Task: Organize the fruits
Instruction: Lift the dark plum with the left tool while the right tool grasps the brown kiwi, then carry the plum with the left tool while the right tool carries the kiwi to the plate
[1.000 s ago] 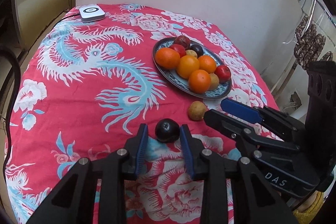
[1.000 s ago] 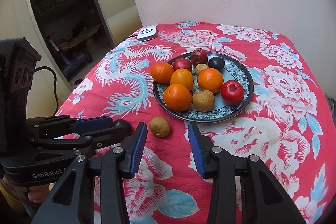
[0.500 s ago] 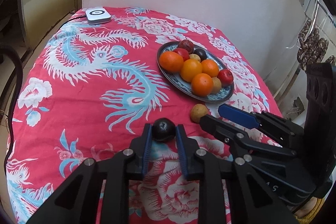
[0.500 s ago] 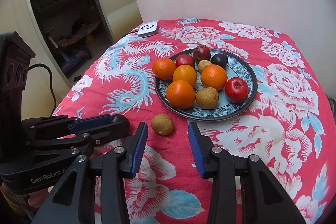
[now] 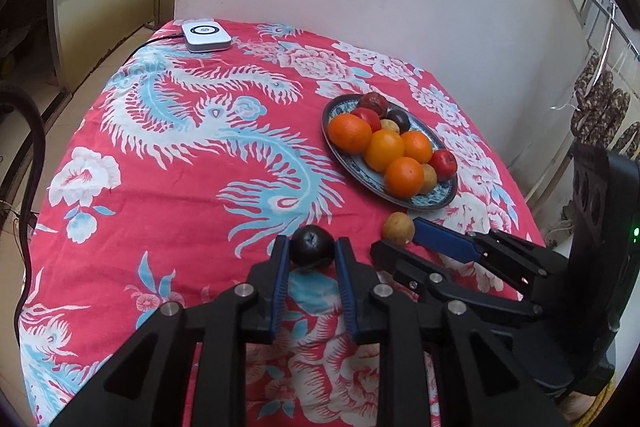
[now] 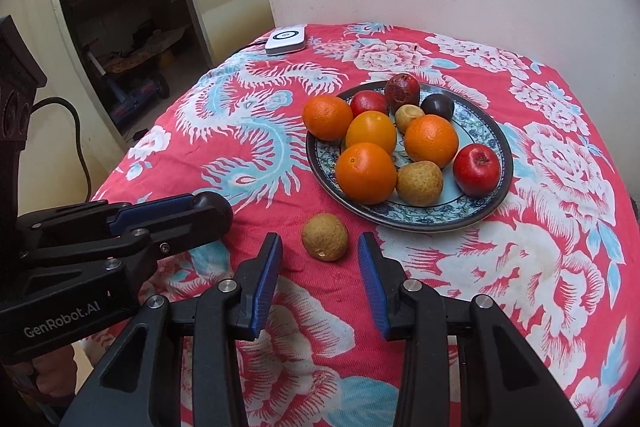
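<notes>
We have the left gripper (image 5: 312,254) clamped on a dark plum (image 5: 311,246), its blue pads pressing both sides of the round, nearly black fruit with a puckered dimple on top; it sits low over the red floral tablecloth (image 5: 168,195), and we cannot tell whether it is touching the cloth. Our right gripper (image 6: 319,254) hangs wide open, holding nothing, with a small tan, rough-skinned fruit (image 6: 324,236) on the cloth between its fingertips, clear of both pads. Just beyond it sits the blue patterned plate (image 6: 424,218), well loaded: four oranges (image 6: 365,172), a red apple (image 6: 477,169), two tan fruits like the loose one, another dark plum at the back, and two red fruits we cannot name. A white device (image 5: 206,35) lies at the far corner.
</notes>
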Demonstrator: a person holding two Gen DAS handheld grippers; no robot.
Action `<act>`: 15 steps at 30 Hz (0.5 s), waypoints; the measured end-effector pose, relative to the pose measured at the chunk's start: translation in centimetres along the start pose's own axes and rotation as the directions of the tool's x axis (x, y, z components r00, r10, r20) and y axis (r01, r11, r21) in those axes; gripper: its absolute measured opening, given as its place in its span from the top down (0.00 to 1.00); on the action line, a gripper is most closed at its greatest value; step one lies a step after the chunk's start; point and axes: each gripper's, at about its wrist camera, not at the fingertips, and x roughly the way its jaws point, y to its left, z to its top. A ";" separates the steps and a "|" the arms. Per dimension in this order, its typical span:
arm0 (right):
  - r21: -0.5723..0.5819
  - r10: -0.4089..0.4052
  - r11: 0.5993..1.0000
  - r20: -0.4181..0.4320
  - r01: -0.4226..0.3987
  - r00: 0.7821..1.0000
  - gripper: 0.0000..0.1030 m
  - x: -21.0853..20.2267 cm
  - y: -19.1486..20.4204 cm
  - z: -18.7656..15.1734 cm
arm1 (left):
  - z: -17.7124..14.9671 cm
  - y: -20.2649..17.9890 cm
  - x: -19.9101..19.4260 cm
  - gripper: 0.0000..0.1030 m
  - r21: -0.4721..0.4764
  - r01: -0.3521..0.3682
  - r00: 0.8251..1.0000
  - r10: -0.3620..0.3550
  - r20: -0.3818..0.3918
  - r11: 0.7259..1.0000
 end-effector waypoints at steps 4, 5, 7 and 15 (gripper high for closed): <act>-0.014 -0.001 1.000 0.004 0.001 1.000 0.70 0.1 0.2 0.0 | 0.1 0.1 -0.1 0.77 -0.004 0.001 1.000 -0.001 0.004 1.000; -0.016 -0.002 1.000 0.005 0.002 1.000 0.71 0.1 0.3 0.1 | 0.1 0.1 -0.1 0.77 -0.005 0.001 1.000 -0.001 0.004 1.000; -0.018 -0.003 1.000 0.007 0.003 1.000 0.75 0.1 0.3 0.1 | 0.1 0.1 -0.1 0.77 -0.007 -0.001 1.000 0.001 0.005 1.000; -0.001 0.001 1.000 0.027 -0.001 1.000 0.75 -0.4 0.0 0.1 | 0.2 0.3 -0.3 0.77 -0.013 -0.005 1.000 0.005 0.007 1.000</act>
